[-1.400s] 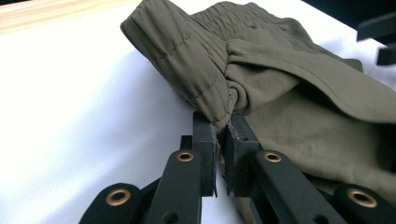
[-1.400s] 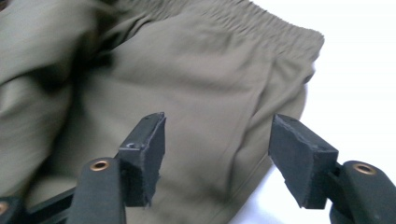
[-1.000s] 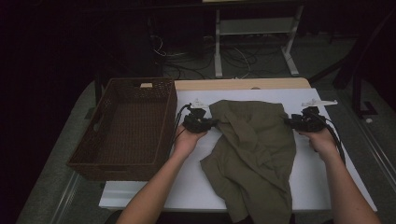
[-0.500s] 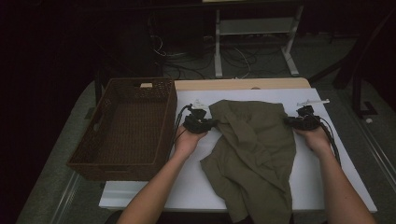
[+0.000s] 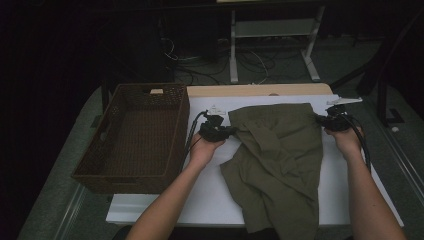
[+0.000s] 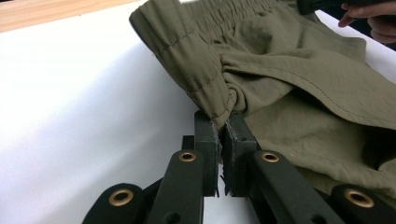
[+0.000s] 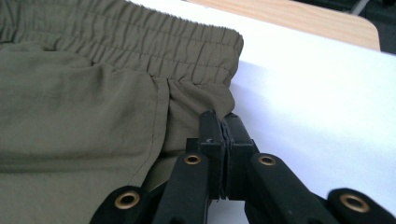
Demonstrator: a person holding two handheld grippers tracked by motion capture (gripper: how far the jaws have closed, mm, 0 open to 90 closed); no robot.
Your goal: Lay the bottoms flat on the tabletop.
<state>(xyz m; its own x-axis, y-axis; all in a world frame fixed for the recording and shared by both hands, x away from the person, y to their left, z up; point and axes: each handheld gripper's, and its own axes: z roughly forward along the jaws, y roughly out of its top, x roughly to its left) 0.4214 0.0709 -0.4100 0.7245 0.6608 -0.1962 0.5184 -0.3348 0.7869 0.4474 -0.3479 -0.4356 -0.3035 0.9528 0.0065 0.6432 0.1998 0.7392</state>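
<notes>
The olive shorts (image 5: 280, 160) lie spread on the white counter (image 5: 210, 200), hem hanging over the near edge. The left tongs (image 6: 223, 126) pinch one waistband corner; the right tongs (image 7: 223, 122) have just closed on the other. Its thin bite could slip when pulled.

Left arm: my forearm comes in from the near edge and angles up toward mid-table.
Left gripper (image 5: 231, 132): held level in my left hand (image 5: 204, 149), jaws pointing right and pressed together.
Right arm: my forearm rises nearly straight along the right side.
Right gripper (image 5: 319, 119): held in my right hand (image 5: 345, 139), pointing left; its jaws have just been closing and now meet.
</notes>
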